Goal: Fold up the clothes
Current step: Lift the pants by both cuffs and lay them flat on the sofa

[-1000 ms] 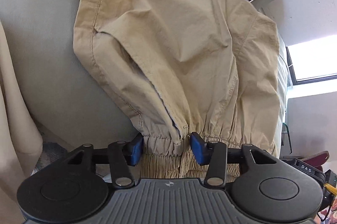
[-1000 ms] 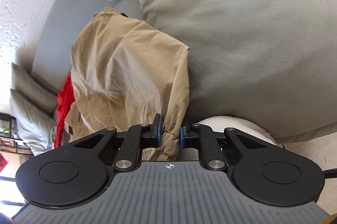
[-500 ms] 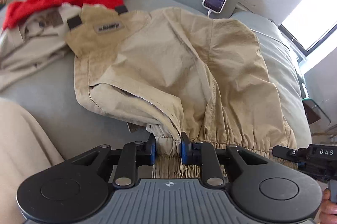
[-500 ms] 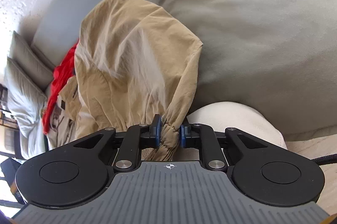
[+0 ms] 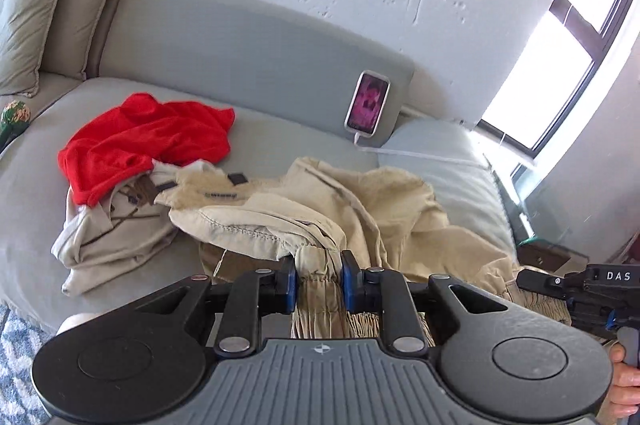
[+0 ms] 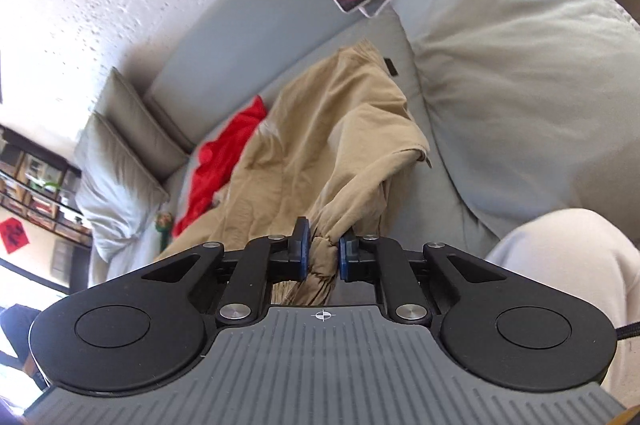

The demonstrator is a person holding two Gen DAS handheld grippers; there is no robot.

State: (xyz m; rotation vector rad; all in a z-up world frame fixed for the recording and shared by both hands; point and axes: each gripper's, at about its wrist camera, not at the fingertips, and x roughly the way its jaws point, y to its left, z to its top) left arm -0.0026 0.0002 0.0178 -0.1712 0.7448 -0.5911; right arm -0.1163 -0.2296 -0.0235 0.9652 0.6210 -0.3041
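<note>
Tan trousers with elastic cuffs lie on a grey sofa, waistband and label at the far end. My left gripper is shut on one gathered cuff, held up above the seat. At the right edge of that view the right gripper shows with the other cuff. In the right wrist view the right gripper is shut on a bunched cuff, its jaws closing a little tighter, and the trouser leg stretches away from it to the seat.
A red garment and a beige shirt lie left of the trousers. A phone on a cable leans against the backrest. Cushions fill the far left corner. A big grey cushion sits at the right, with a person's knee below it.
The left gripper closed on the cuff. Both grippers then rose with the cuffs, lifting the leg ends off the seat. The trousers, flat before, now bunch up towards the waistband.
</note>
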